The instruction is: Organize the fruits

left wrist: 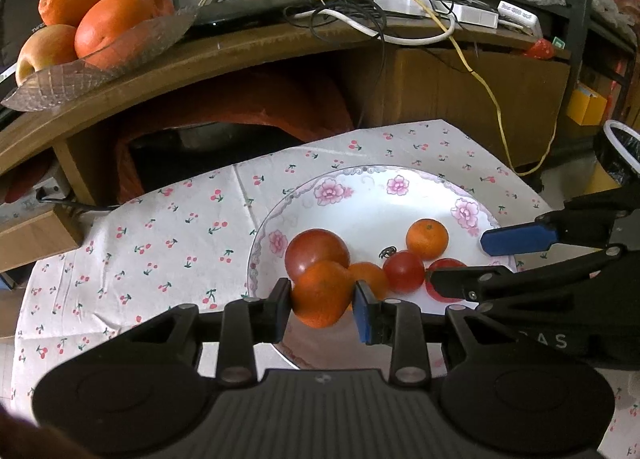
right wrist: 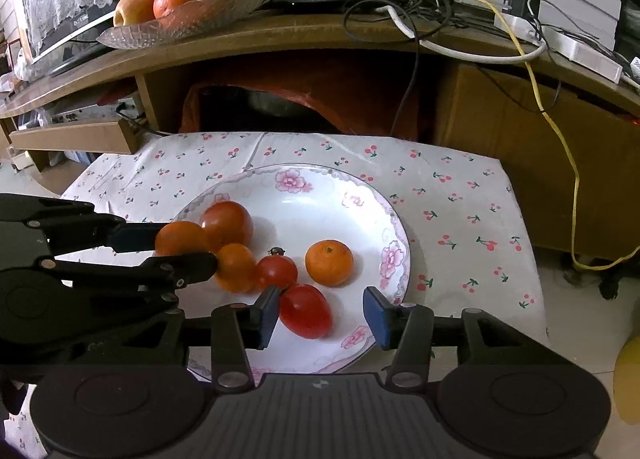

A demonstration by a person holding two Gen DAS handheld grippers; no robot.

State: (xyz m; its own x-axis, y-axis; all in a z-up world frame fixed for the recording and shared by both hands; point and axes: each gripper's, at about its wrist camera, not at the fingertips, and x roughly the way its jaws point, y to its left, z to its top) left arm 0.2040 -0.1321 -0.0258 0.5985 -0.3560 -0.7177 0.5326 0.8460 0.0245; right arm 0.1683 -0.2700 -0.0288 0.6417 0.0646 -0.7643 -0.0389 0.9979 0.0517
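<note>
— What is seen on the flowered plate [right wrist: 394,235]?

— Six small fruits: three mandarins and three tomatoes. One mandarin [left wrist: 322,294] is clamped at the plate's left edge, seemingly lifted slightly, though that cannot be told for sure. The large tomato [right wrist: 227,223] is pressed against it.

— And the rest?

— A second mandarin [right wrist: 235,267] and a small tomato [right wrist: 277,271] are bunched beside them. A third mandarin [right wrist: 329,262] is set apart, upright. An oval tomato [right wrist: 306,311] lies nearest the front rim.

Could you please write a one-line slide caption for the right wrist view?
Open right gripper brackets a red tomato on the floral plate; left gripper grips an orange.
</note>
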